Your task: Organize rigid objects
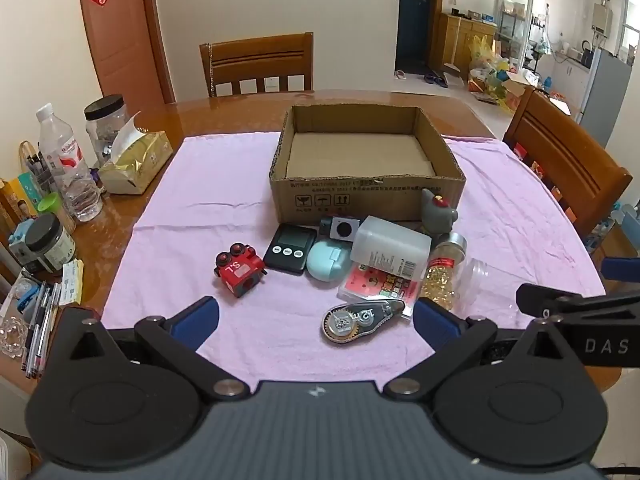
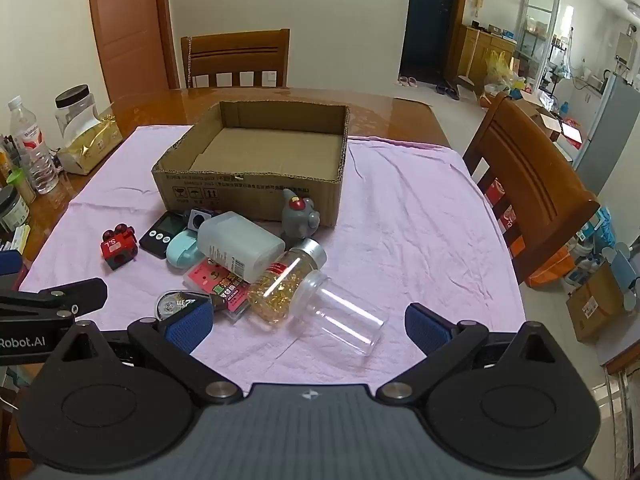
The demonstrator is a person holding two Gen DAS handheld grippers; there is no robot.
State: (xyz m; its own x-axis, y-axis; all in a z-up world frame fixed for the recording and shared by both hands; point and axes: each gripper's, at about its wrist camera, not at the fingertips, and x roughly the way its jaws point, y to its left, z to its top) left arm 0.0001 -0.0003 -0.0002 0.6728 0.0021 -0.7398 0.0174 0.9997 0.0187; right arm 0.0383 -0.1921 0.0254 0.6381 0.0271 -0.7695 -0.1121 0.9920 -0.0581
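Note:
An open cardboard box (image 1: 366, 190) (image 2: 248, 194) sits on a pink cloth (image 1: 224, 208) (image 2: 420, 240), nothing inside it. In front of it lie a red toy block (image 1: 239, 273) (image 2: 118, 249), a black timer (image 1: 291, 247) (image 2: 162, 233), a teal case (image 1: 329, 263) (image 2: 182, 254), a white bottle (image 1: 390, 249) (image 2: 240, 245), a grey figurine (image 1: 437, 210) (image 2: 299, 216), a gold-filled jar (image 1: 444, 276) (image 2: 280, 288), a clear jar (image 2: 340, 314), and a correction tape (image 1: 362, 320) (image 2: 176, 304). My left gripper (image 1: 316, 322) hovers open before the tape. My right gripper (image 2: 308, 326) stands open around the clear jar without touching it.
Water bottle (image 1: 66, 162), tissue box (image 1: 134, 164), jars and pens crowd the table's left edge. Wooden chairs stand behind (image 1: 258, 64) and to the right (image 2: 528, 184). A card pack (image 1: 378, 284) lies under the white bottle. The right gripper's arm (image 1: 576, 304) shows in the left view.

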